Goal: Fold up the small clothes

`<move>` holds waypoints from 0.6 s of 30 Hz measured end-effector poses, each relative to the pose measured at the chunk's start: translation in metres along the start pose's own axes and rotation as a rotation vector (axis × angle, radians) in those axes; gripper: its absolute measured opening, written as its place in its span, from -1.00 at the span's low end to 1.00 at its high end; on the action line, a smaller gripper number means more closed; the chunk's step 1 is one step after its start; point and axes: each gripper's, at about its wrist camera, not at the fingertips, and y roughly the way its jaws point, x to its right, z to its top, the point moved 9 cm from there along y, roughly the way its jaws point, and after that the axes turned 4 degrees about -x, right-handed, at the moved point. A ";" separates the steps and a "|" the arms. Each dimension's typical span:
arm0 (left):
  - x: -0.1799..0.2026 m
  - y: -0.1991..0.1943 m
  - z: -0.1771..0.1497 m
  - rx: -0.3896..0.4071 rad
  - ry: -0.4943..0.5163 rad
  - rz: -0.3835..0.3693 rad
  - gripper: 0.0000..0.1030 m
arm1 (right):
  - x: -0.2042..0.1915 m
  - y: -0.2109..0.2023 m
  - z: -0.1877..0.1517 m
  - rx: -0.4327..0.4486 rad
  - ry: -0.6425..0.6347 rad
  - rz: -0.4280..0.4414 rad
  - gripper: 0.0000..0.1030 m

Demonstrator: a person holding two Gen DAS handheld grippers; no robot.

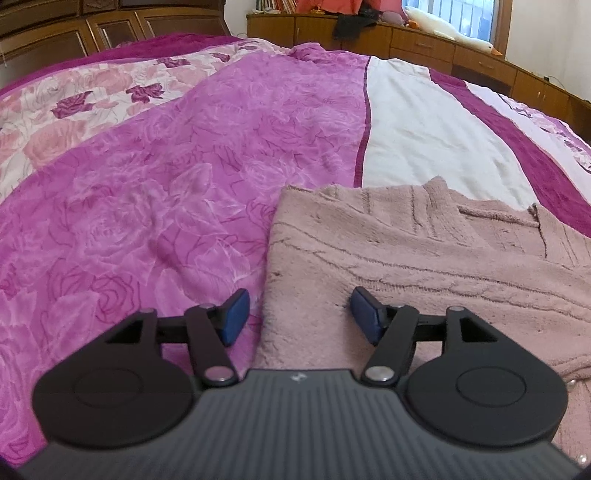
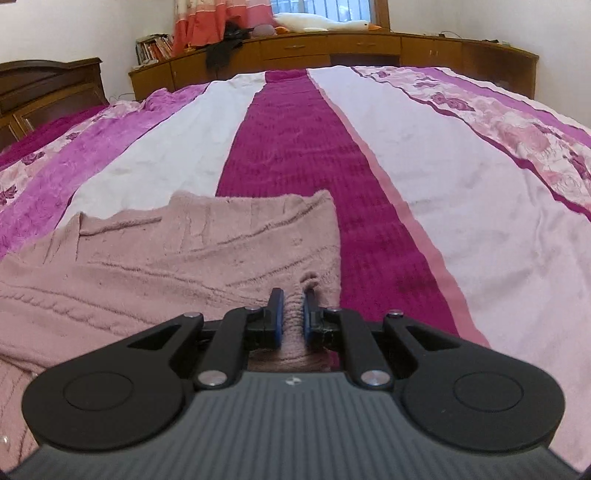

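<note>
Already pinching the soft, floppy sweater [image 2: 166, 251] at its edge, the right gripper [image 2: 293, 317] holds while the left gripper [image 1: 299, 314] gapes wide.

Soft daylight from the far window [image 1: 461, 18], faint shadows, sharp centre, strong fisheye bending at the edges

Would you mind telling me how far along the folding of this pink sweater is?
Early to midway, it seems. Done: the pink sweater lies on the bedspread, its left edge straight, perhaps already folded in. In hand: the right gripper is shut on a bunch of knit near the sweater's right edge, while the left gripper is open astride the left edge, gripping nothing. Left: the remaining folds into a compact bundle.
</note>
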 end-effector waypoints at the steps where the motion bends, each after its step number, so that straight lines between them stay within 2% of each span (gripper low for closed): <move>1: 0.001 0.000 0.000 0.004 -0.002 0.002 0.24 | -0.002 -0.003 0.005 0.007 -0.015 0.001 -0.78; 5: 0.000 -0.002 -0.002 0.024 -0.004 0.001 0.24 | -0.014 -0.045 0.051 0.194 -0.047 0.030 -0.78; 7: 0.000 -0.002 -0.002 0.029 -0.011 0.000 0.24 | -0.013 -0.059 0.063 0.254 -0.038 0.027 -0.78; 9: 0.000 -0.002 -0.003 0.032 -0.013 0.003 0.24 | -0.007 -0.048 0.056 0.217 -0.034 0.005 -0.78; 12: 0.001 -0.002 -0.003 0.036 -0.002 0.008 0.24 | 0.007 -0.009 0.025 0.069 -0.022 -0.029 -0.78; 14: 0.000 -0.002 -0.003 0.034 -0.002 0.003 0.25 | 0.018 0.010 0.004 0.001 -0.005 -0.071 -0.78; 17: -0.002 -0.003 -0.003 0.027 -0.011 -0.012 0.25 | 0.025 0.011 -0.001 0.010 0.067 -0.048 -0.74; 18: -0.002 -0.004 -0.002 0.022 -0.010 -0.015 0.25 | 0.025 0.008 0.000 0.005 0.086 -0.034 -0.65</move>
